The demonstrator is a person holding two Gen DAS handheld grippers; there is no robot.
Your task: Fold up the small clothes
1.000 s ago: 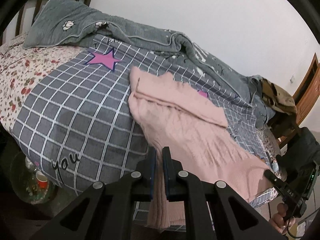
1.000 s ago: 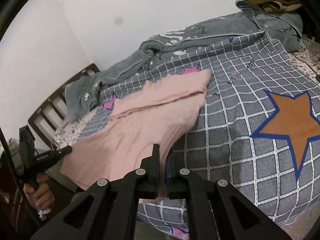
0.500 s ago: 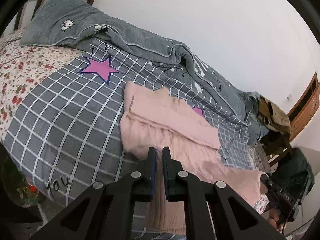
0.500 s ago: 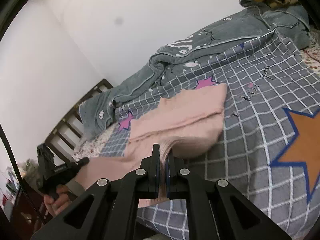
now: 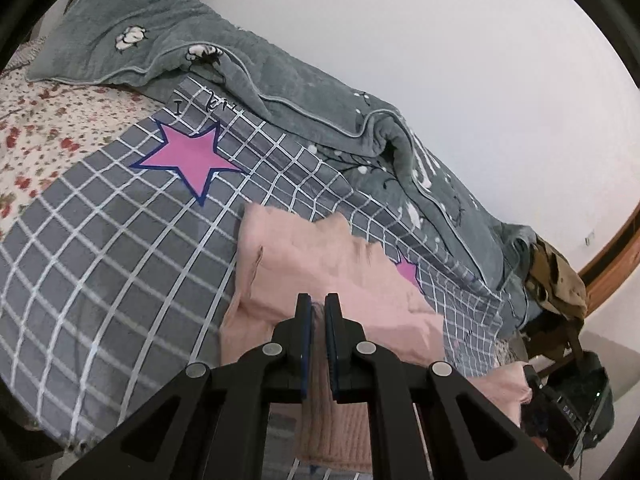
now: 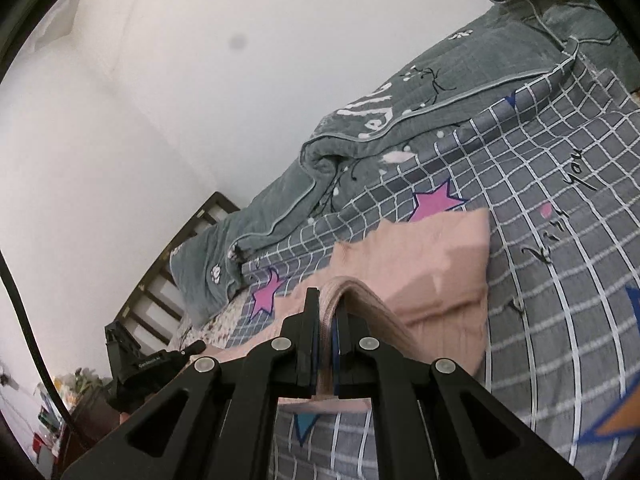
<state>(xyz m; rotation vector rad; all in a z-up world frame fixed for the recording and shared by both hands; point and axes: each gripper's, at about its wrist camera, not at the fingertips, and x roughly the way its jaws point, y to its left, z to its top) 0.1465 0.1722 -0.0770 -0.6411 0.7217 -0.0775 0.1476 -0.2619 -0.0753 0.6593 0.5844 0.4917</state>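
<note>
Further-lifted pink ribbed garment (image 5: pixel 344 264), half-folded

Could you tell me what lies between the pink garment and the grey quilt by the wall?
Only checked bedcover, with a pink star, separates garment from quilt; both views show it.

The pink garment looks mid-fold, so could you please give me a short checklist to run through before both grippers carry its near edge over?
1. Left gripper shut on the pink garment: ok, pink cloth sits between its jaws.
2. Right gripper shut on the same garment: ok, a ribbed edge is pinched.
3. Far part of the garment lies flat on the checked cover: ok, though its far edge looks uneven.
4. Landing area past the garment is free: ok, only the cover shows before the grey quilt.
5. Held edge is level between both grippers: cannot tell.
6. Each gripper pinches only one layer: cannot tell.
</note>
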